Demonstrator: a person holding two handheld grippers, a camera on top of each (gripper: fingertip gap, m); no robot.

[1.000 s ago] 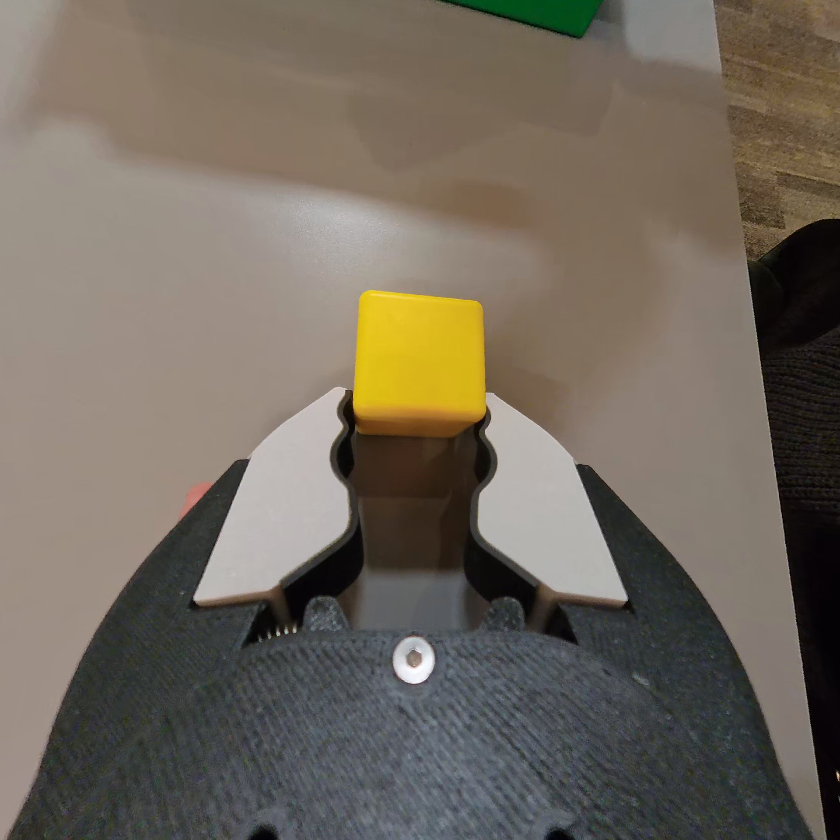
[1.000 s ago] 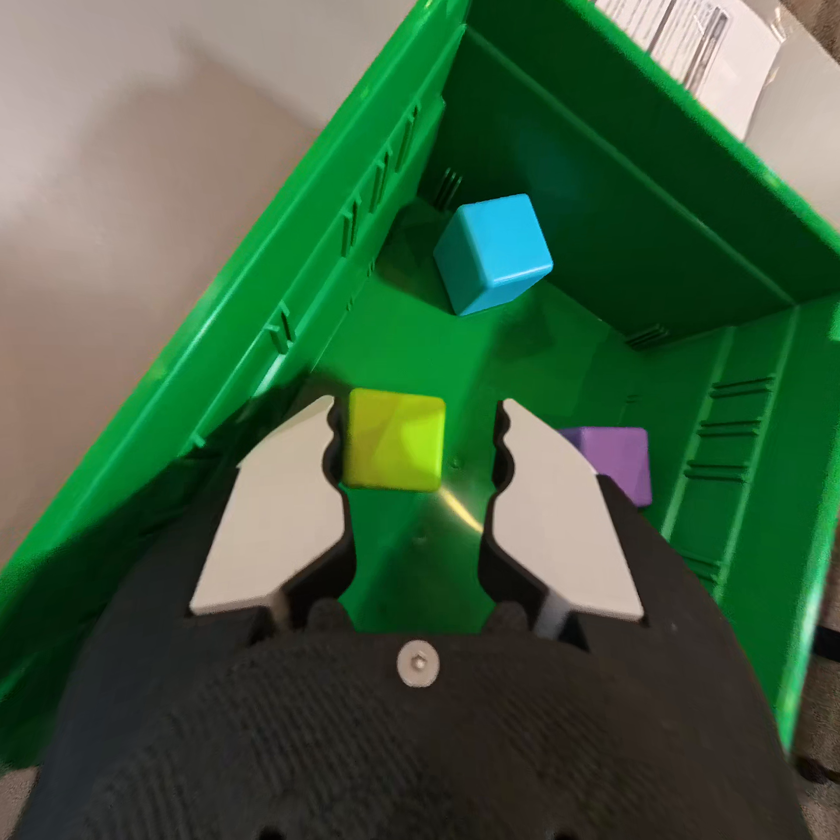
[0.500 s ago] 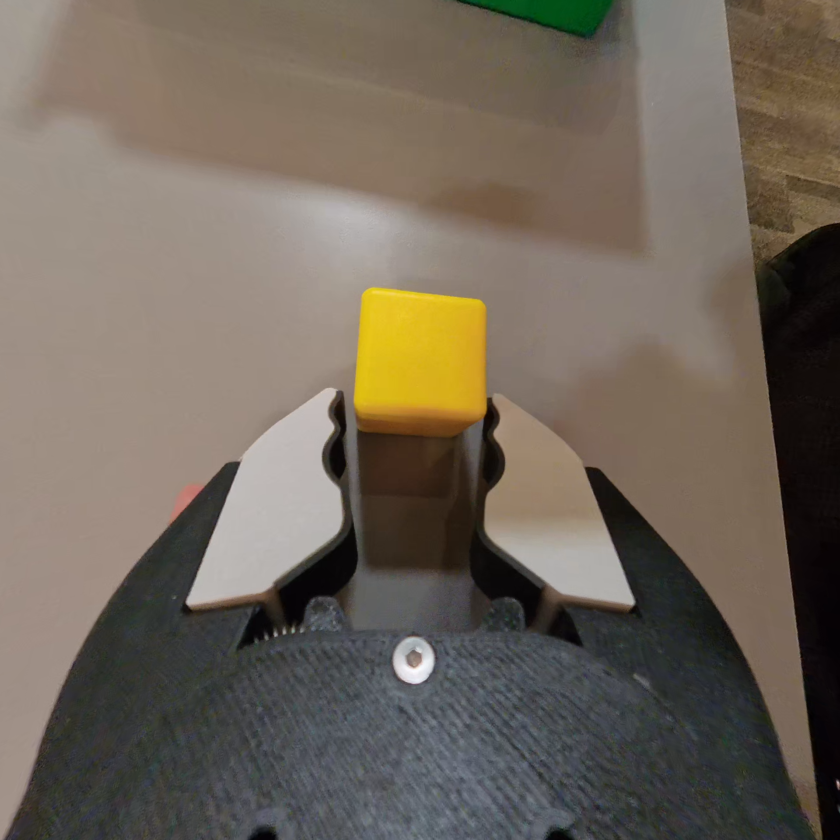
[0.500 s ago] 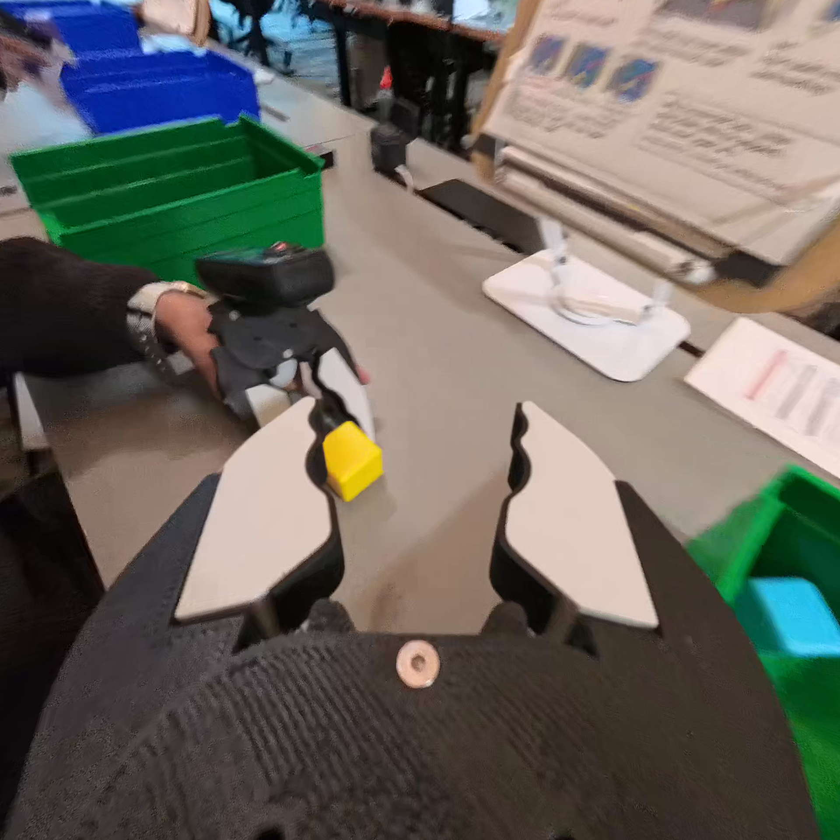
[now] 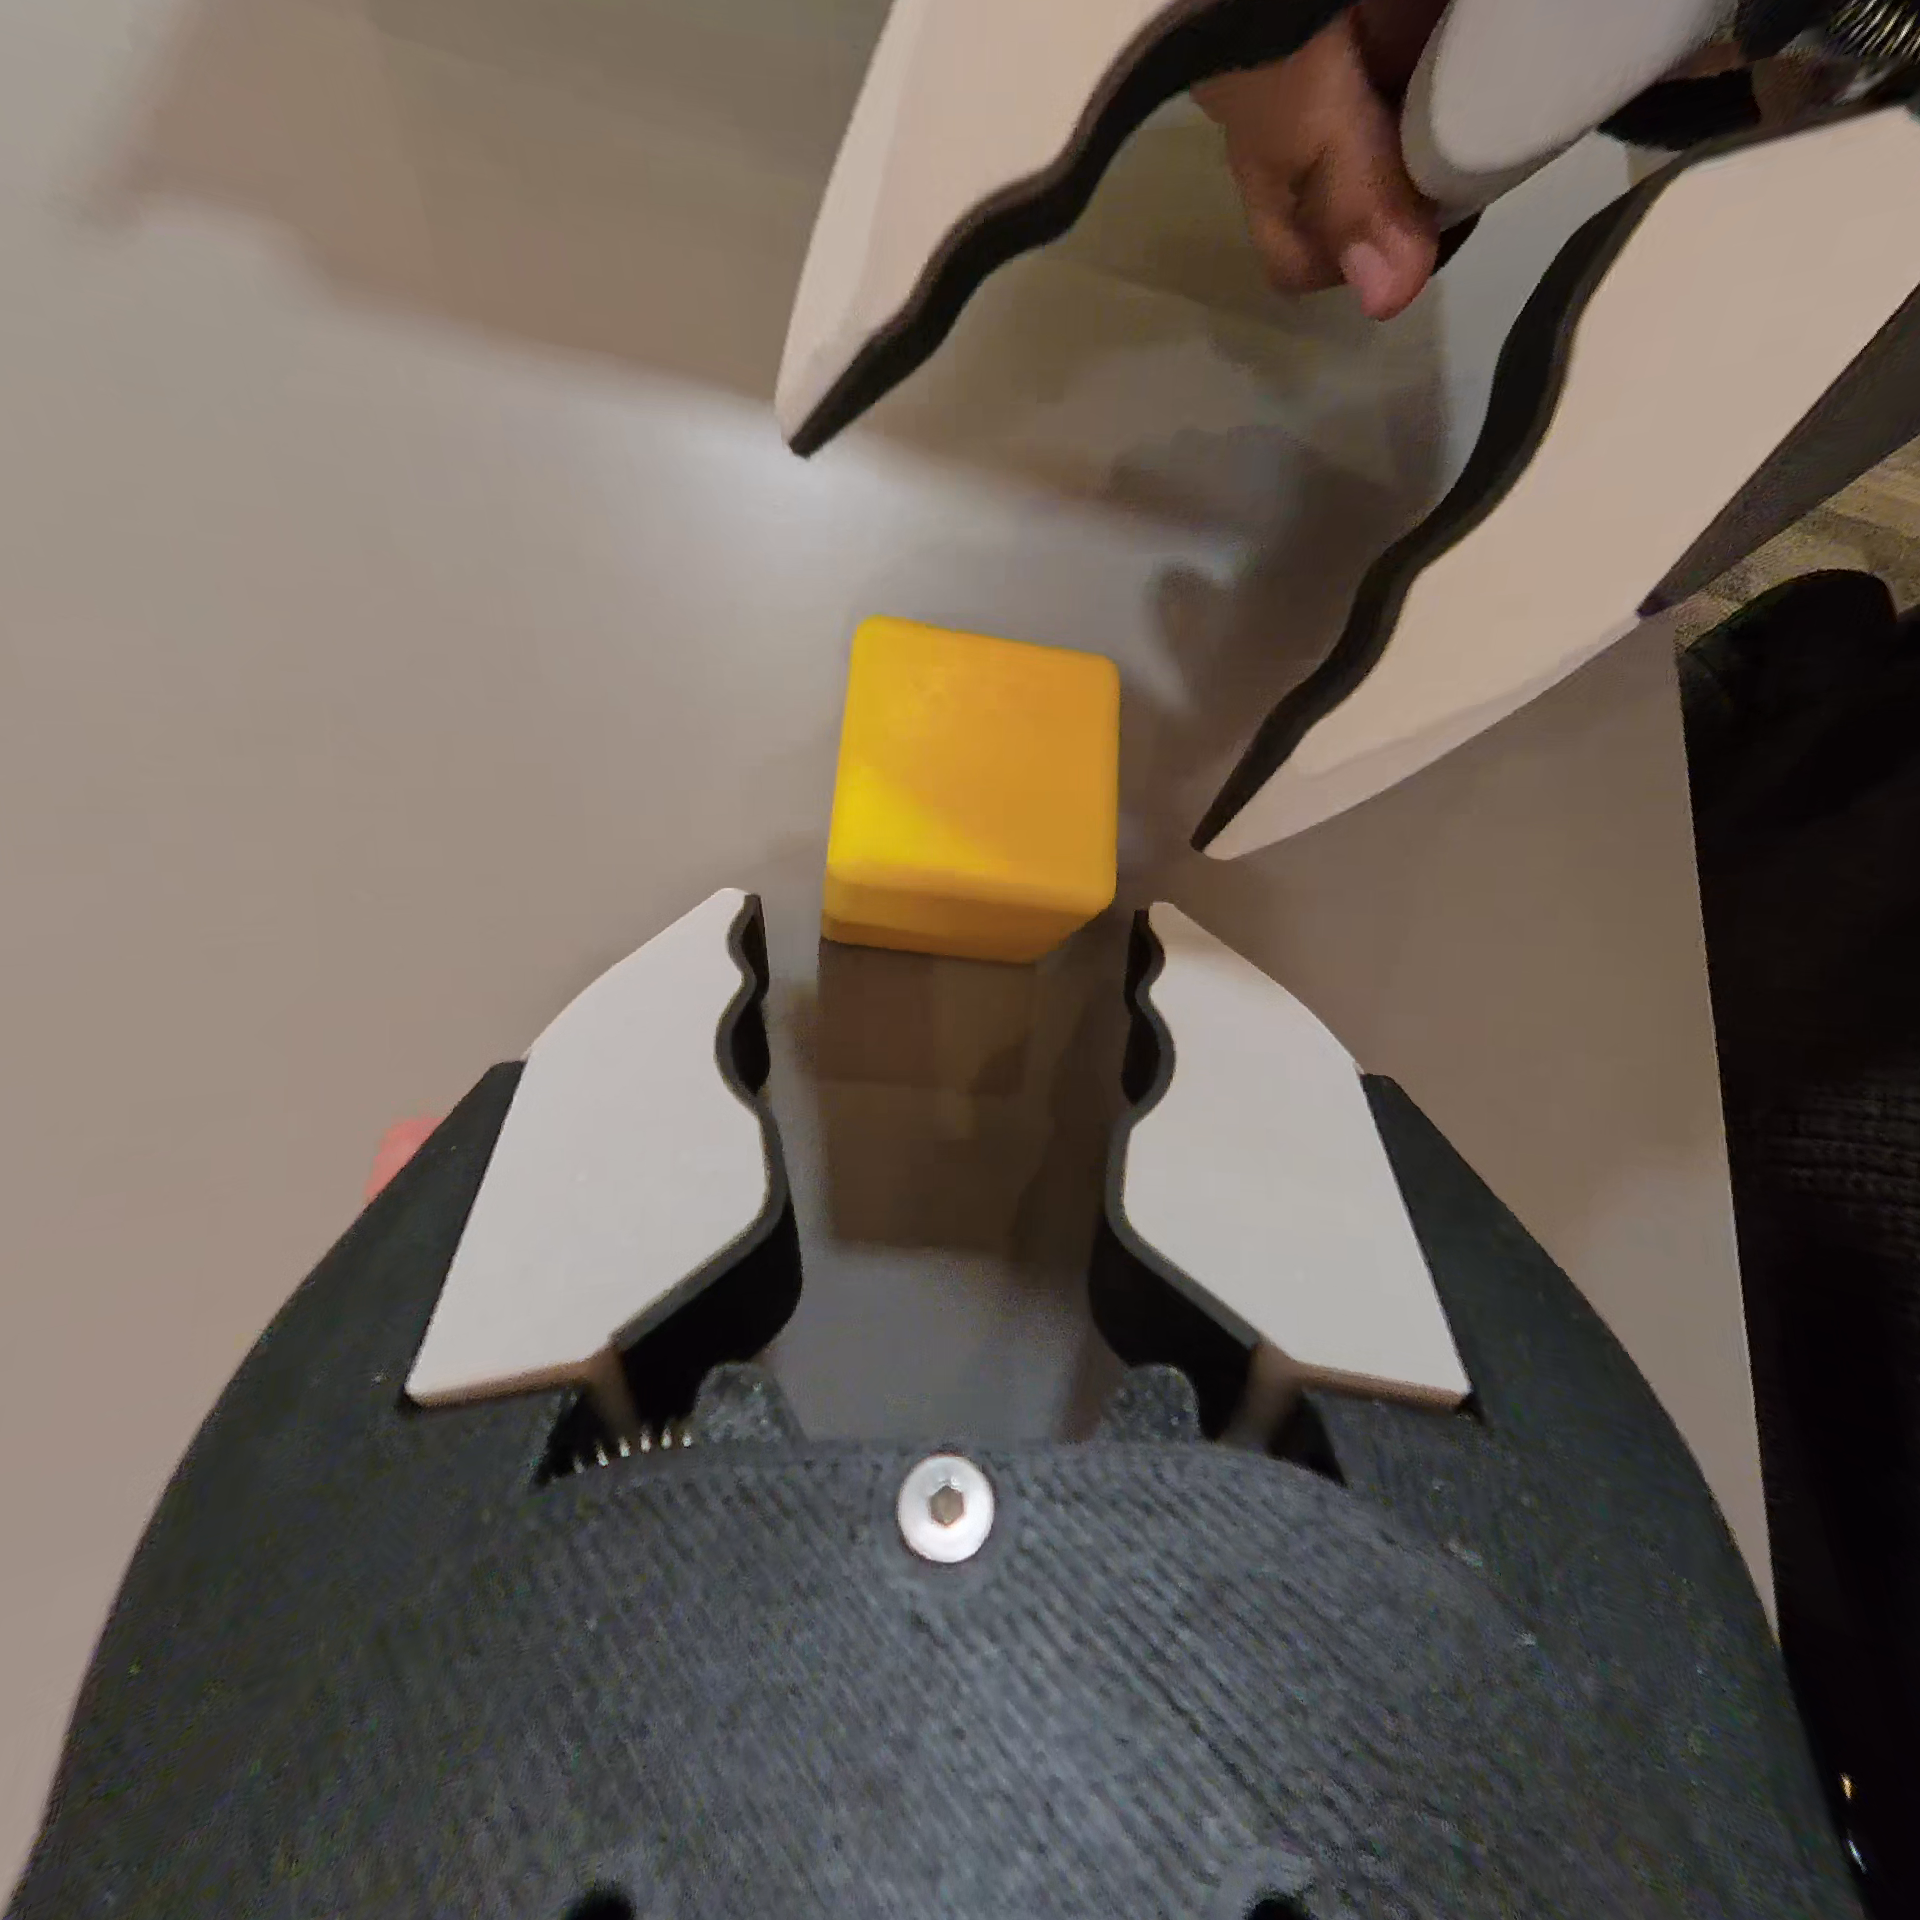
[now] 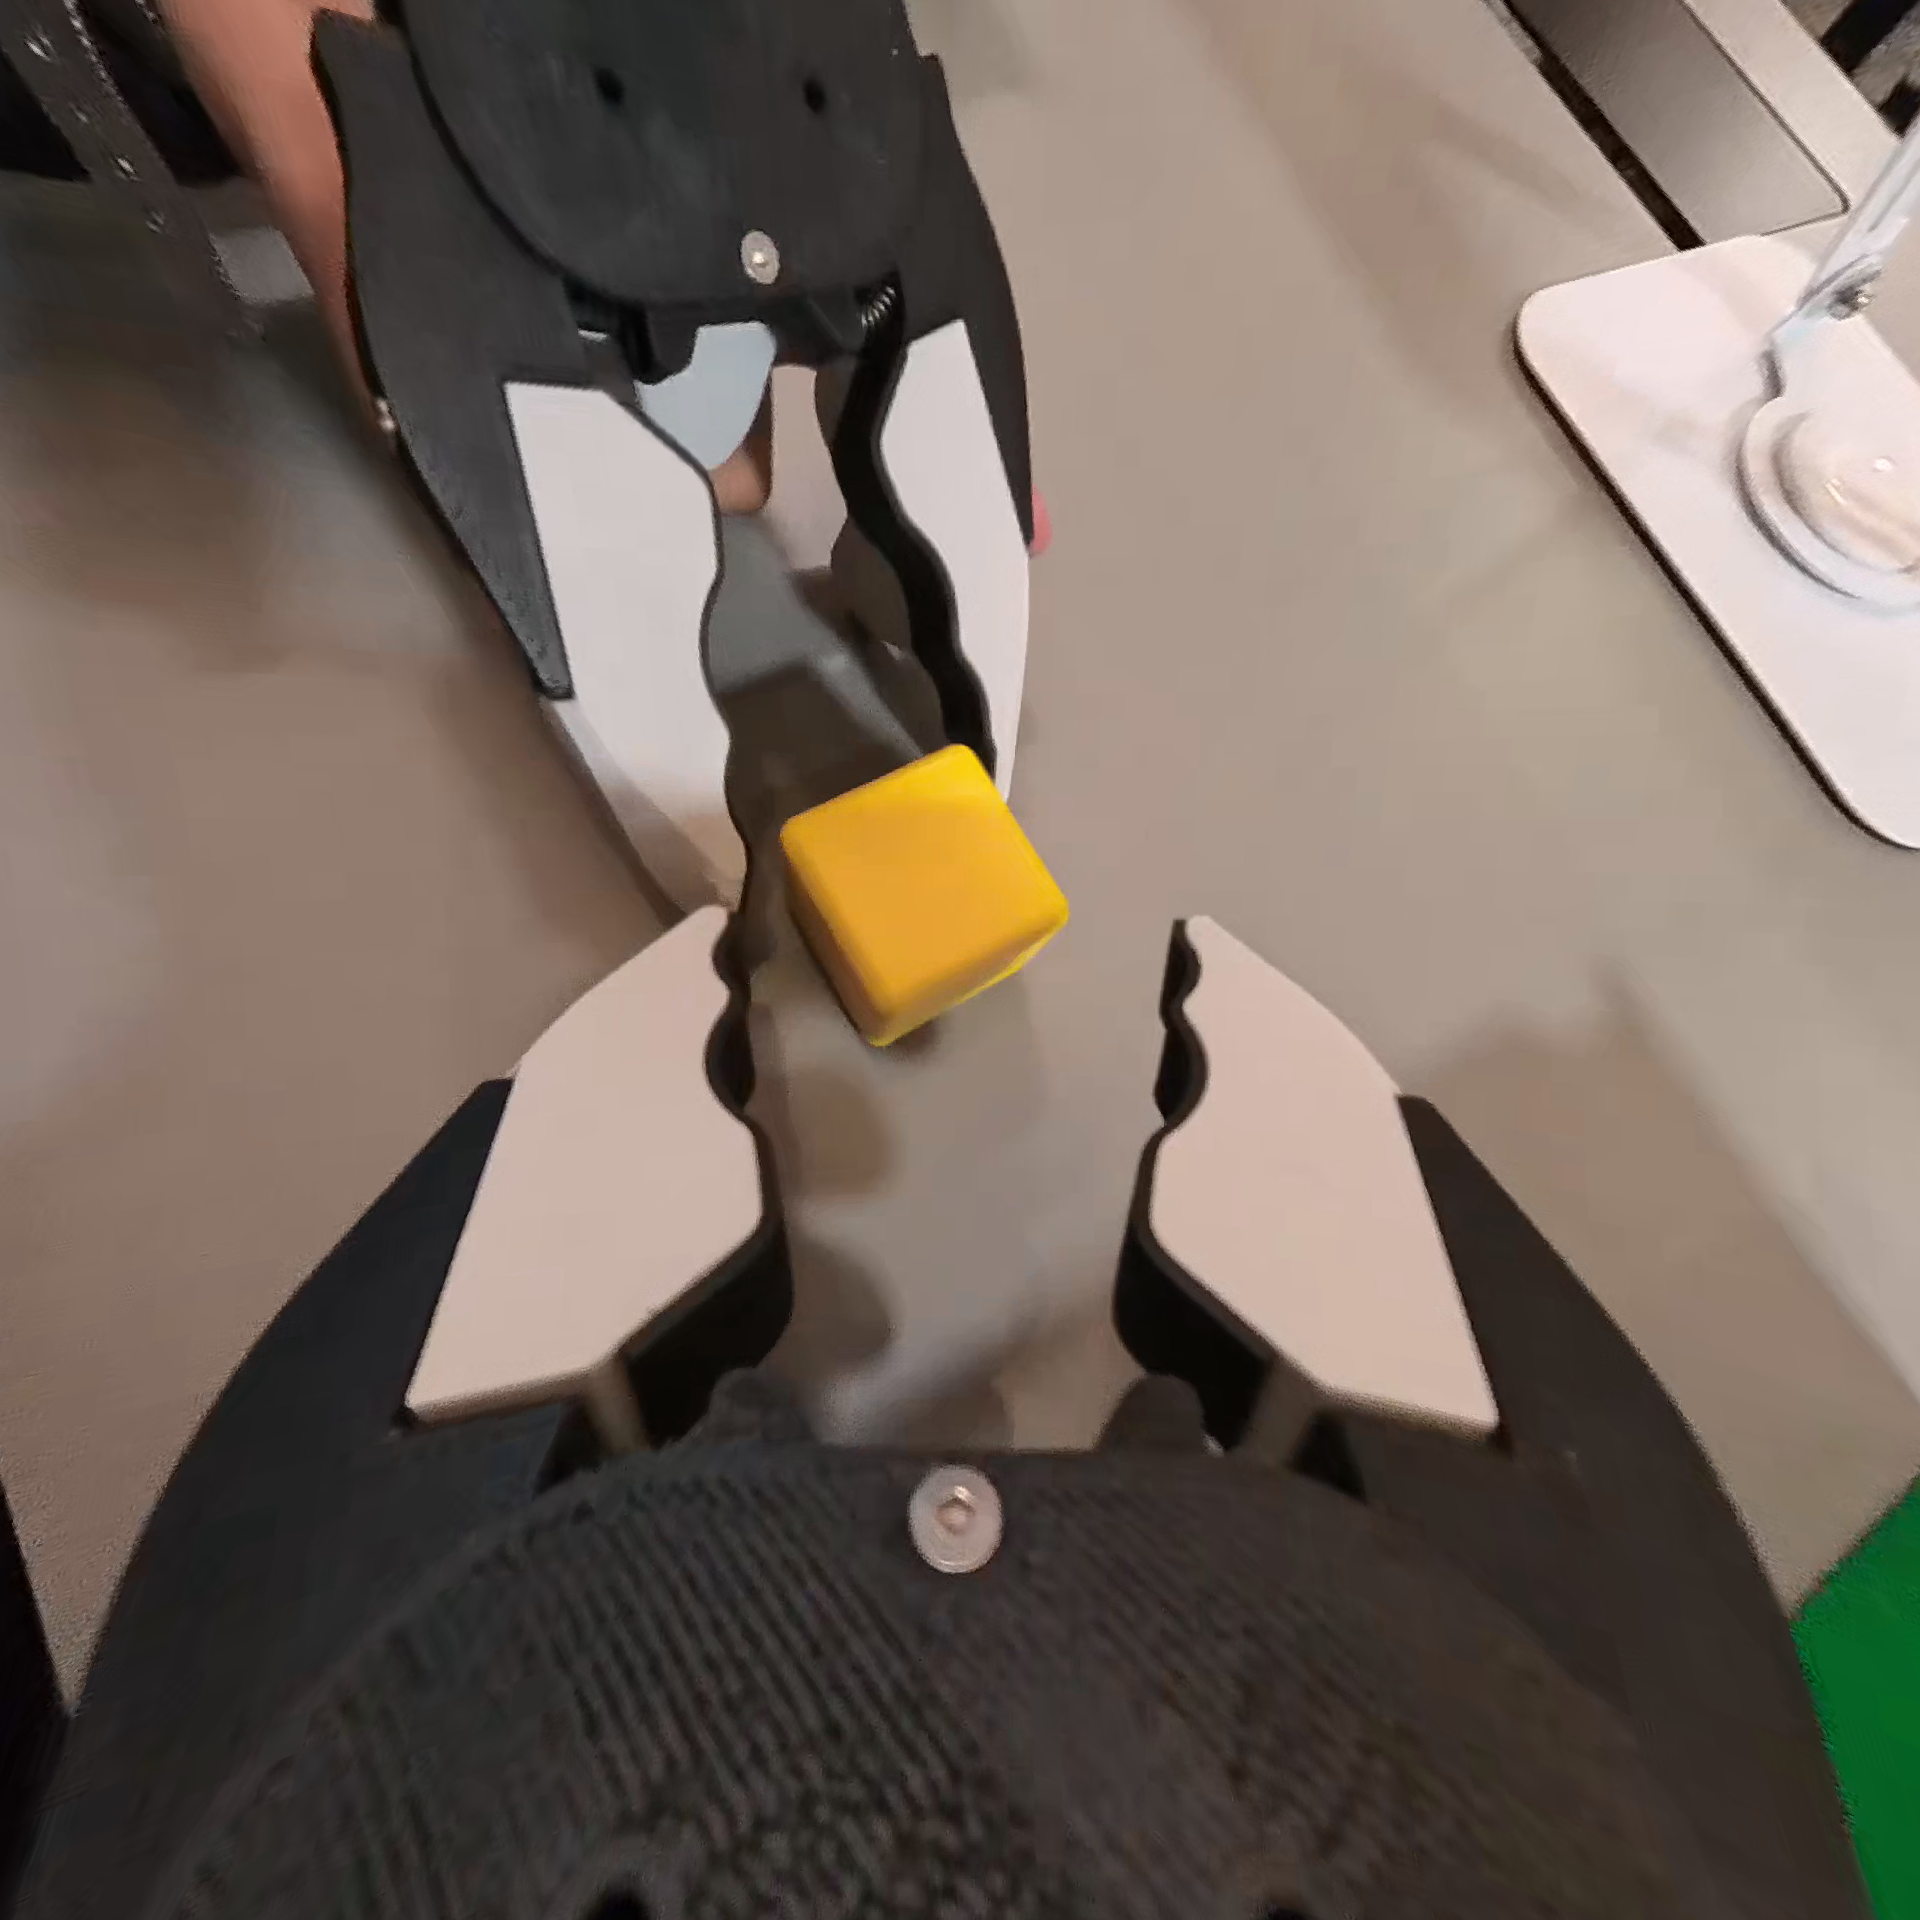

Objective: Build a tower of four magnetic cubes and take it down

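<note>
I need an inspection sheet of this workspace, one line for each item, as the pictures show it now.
Surface: grey table, bare around the cube.
Job's things: yellow cube rests on the table, between the two tools, touched by neither as far as the pictures show.
Clutter: white flat stand base at the far right; a green bin corner at the near right.
Grippers: left tool open, just behind the cube; right tool open, facing it from the opposite side.
Cables: nothing seen.
Surroundings: a hand on the right tool; wood-look floor beyond the table edge.
</note>
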